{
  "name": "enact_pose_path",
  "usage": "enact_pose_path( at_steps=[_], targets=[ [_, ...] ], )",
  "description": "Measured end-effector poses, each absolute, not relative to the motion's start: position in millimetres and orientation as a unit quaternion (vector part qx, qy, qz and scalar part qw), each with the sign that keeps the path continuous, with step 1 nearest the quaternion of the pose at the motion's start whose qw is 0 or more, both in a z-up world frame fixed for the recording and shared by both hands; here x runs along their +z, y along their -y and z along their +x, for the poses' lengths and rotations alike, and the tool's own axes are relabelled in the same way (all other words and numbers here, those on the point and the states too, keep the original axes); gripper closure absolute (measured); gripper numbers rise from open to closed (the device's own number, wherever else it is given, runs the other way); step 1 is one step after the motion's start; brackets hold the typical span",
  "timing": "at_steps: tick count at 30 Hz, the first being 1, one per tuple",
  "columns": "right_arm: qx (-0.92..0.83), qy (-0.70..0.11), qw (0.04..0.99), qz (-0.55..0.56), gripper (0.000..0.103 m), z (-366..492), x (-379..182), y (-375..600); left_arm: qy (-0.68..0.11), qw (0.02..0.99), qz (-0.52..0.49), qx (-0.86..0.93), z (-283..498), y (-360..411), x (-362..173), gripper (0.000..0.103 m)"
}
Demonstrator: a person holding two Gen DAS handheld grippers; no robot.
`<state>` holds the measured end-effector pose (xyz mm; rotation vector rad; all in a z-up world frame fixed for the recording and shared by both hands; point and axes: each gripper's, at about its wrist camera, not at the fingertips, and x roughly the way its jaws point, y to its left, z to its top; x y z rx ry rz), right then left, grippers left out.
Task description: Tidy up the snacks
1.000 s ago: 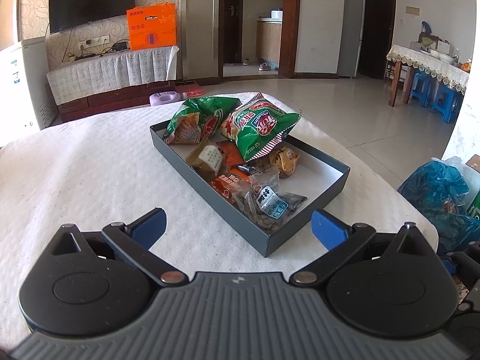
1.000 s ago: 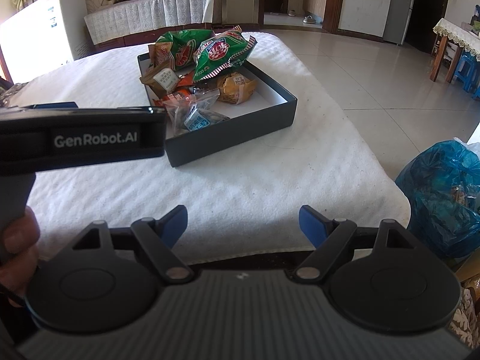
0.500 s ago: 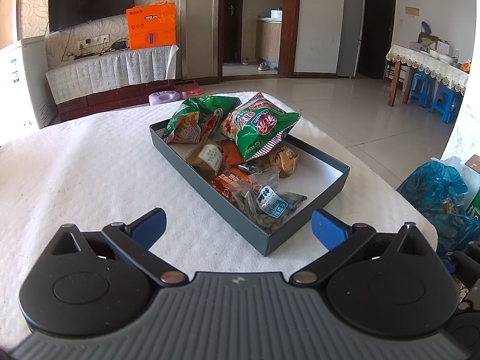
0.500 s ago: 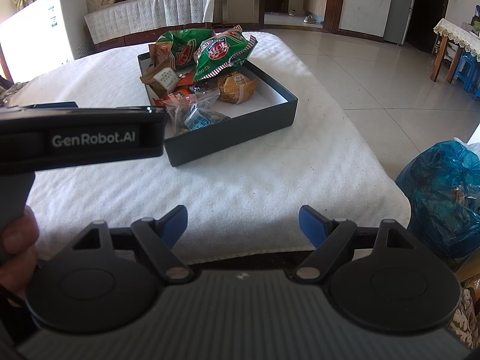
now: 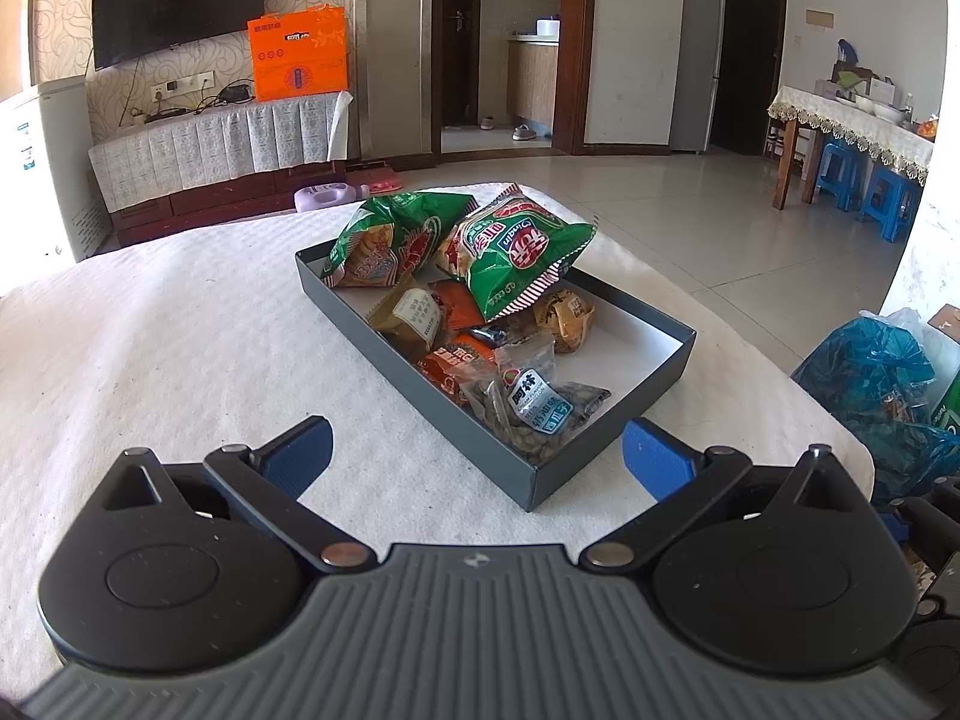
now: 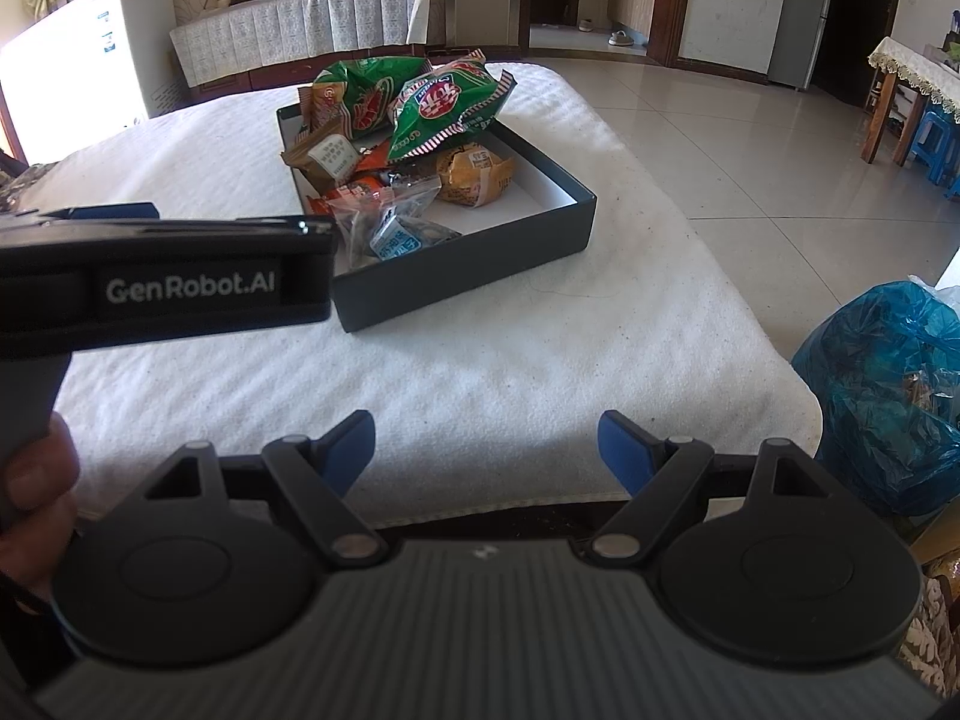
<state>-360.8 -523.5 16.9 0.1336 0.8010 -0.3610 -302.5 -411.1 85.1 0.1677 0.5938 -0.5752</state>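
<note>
A dark grey box (image 5: 618,429) (image 6: 468,276) sits on the white cloth and holds the snacks. Two green chip bags (image 5: 516,252) (image 6: 444,102) lean at its far end. Small brown and orange packets (image 5: 414,315) and a clear bag of seeds (image 5: 534,402) (image 6: 396,228) lie nearer. My left gripper (image 5: 477,450) is open and empty just short of the box's near corner. My right gripper (image 6: 486,450) is open and empty over the cloth's near edge, well short of the box. The left gripper's body (image 6: 162,282) crosses the right wrist view.
The white cloth-covered table (image 5: 150,348) drops off at the right to a tiled floor. A blue plastic bag (image 5: 870,372) (image 6: 888,384) stands beside the table at the right. A TV cabinet (image 5: 216,144) is far behind.
</note>
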Motion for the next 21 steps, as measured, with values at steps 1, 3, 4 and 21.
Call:
enact_pose_path(
  at_steps=[1, 3, 4, 21],
  targets=[
    [-0.175, -0.387, 0.903, 0.064, 0.020, -360.8, 16.9, 523.5, -0.288, 0.912, 0.082, -0.279, -302.7, 411.3, 84.9, 0.000],
    [-0.175, -0.387, 0.903, 0.064, 0.020, -360.7, 16.9, 523.6, -0.288, 0.912, 0.082, -0.280, -302.6, 411.1, 84.7, 0.000],
    [-0.175, -0.388, 0.903, 0.064, 0.020, -360.7, 16.9, 523.6, -0.288, 0.912, 0.082, -0.280, -302.8, 411.1, 84.5, 0.000],
    [-0.169, -0.395, 0.901, 0.063, 0.020, -358.3, 15.1, 522.5, -0.288, 0.912, 0.083, -0.280, -302.8, 411.6, 84.1, 0.000]
  ],
)
